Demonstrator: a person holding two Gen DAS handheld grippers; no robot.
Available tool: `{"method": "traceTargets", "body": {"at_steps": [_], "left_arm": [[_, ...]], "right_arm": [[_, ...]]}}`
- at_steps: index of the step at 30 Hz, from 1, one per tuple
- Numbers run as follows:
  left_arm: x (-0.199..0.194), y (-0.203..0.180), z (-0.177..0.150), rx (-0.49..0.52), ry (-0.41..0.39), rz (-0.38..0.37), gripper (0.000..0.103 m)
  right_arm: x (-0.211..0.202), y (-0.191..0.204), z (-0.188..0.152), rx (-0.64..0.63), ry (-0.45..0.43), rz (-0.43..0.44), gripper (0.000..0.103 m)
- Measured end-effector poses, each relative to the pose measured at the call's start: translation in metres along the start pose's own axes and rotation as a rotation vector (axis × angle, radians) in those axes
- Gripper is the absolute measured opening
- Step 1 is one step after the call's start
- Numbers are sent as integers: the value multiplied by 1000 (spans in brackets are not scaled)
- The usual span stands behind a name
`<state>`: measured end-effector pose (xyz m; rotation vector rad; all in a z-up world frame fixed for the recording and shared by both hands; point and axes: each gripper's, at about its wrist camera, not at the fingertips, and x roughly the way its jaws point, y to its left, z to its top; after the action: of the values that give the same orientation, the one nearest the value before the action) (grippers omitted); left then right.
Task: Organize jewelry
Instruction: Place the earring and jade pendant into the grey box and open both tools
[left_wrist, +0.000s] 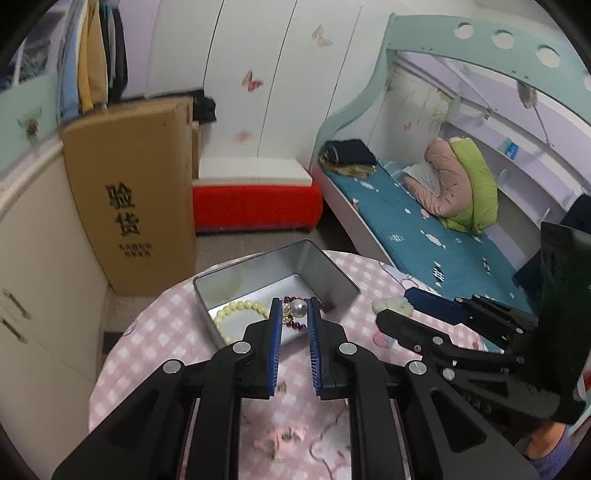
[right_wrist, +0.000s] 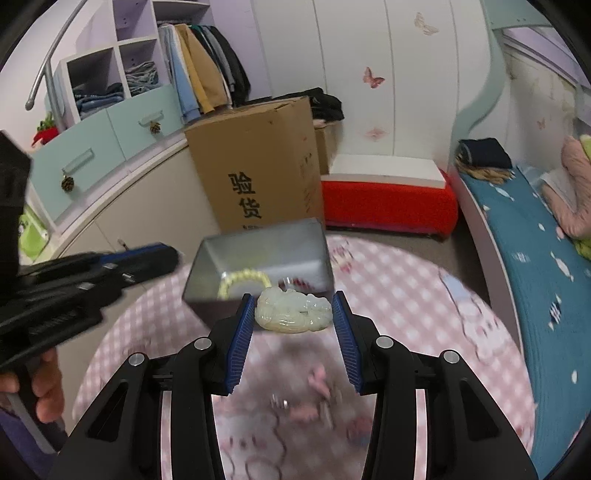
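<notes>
An open silver tin (left_wrist: 325, 269) stands on the pink checked round table (left_wrist: 155, 325). In it lie a pale yellow bead bracelet (left_wrist: 242, 308) and a dark red bead bracelet (left_wrist: 327, 305). My left gripper (left_wrist: 294, 308) is shut on a pearl earring (left_wrist: 298, 308) with a gold clasp, held over the tin's near edge. My right gripper (right_wrist: 293, 310) is shut on a pale jade carving (right_wrist: 293, 311), held above the table just before the tin (right_wrist: 207, 254). The right gripper also shows in the left wrist view (left_wrist: 391, 308), with the jade (left_wrist: 392, 305) at its tips.
Small pink hair clips (left_wrist: 282, 435) and a ring (right_wrist: 280, 402) lie on the table near me. A cardboard box (left_wrist: 136, 192), a red ottoman (left_wrist: 255, 205) and a bed with a teal sheet (left_wrist: 424, 229) stand beyond the table. White cabinets (left_wrist: 37, 258) are at left.
</notes>
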<state>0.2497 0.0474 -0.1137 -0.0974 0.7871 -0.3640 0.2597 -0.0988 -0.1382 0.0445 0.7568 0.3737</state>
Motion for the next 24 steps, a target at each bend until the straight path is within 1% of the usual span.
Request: {"method": "traceTargets", "body": {"at_steps": [2, 5, 8, 10, 13, 19, 20, 22, 24], "left_arm": [[21, 10, 8, -27, 44, -12, 12], [48, 21, 13, -37, 94, 26, 12], [68, 29, 13, -62, 140, 19, 12], [75, 35, 14, -79, 153, 29, 12], [81, 40, 13, -87, 166, 24, 13], [78, 43, 14, -87, 155, 62, 14], [76, 42, 15, -83, 150, 67, 15], [72, 42, 16, -76, 140, 87, 21], [70, 45, 17, -87, 135, 104, 32]], "right_arm": [[15, 2, 12, -1, 18, 11, 43], [38, 5, 25, -16, 49, 3, 43], [59, 6, 32, -20, 89, 9, 43], [70, 7, 34, -33, 107, -4, 43], [81, 7, 35, -48, 130, -8, 43], [88, 6, 34, -64, 150, -5, 43], [88, 5, 34, -65, 152, -5, 43], [90, 4, 35, -59, 158, -1, 43], [91, 2, 37, -50, 164, 4, 43]]}}
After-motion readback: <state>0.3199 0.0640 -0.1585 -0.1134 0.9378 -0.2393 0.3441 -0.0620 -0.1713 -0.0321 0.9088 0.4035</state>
